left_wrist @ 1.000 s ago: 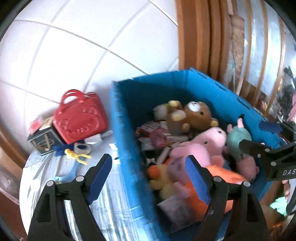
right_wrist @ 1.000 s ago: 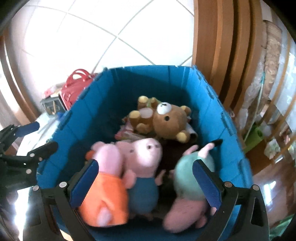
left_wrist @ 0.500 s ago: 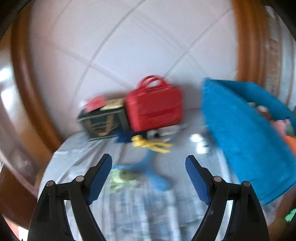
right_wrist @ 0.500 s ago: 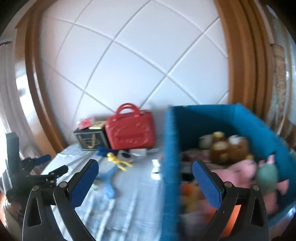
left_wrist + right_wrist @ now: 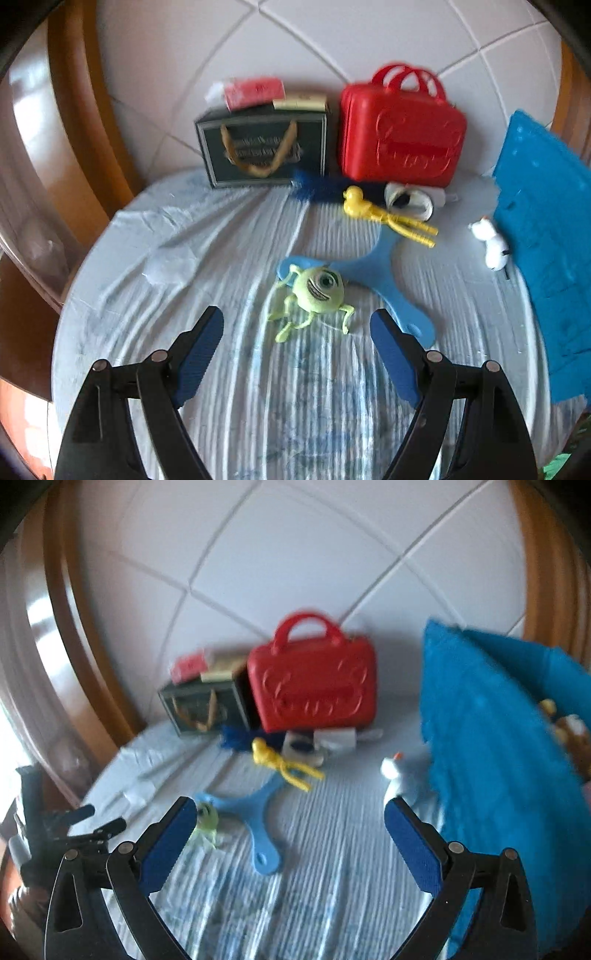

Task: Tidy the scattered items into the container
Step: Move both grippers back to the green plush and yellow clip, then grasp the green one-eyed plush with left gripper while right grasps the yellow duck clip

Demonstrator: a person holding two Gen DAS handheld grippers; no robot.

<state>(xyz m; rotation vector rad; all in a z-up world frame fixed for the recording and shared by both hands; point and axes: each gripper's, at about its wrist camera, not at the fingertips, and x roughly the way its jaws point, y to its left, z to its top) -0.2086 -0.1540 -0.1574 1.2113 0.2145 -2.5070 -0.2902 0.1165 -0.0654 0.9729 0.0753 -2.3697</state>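
Your left gripper (image 5: 297, 332) hangs with its jaws spread wide and empty, aimed at the green toy (image 5: 318, 291), which lies on the cloth (image 5: 184, 258) just ahead of the fingertips, touching one arm of the blue boomerang (image 5: 380, 273). Your right gripper (image 5: 290, 821) is likewise released and holds nothing; the bin (image 5: 491, 746) stands on its right side, with plush toys showing inside at the frame edge. The yellow duck tongs (image 5: 384, 216) lie beyond the boomerang, and the white snowman (image 5: 491, 242) rests just beside the bin wall. At the back, against the tiled wall, the red case (image 5: 400, 134) stands beside the dark box (image 5: 262, 147).
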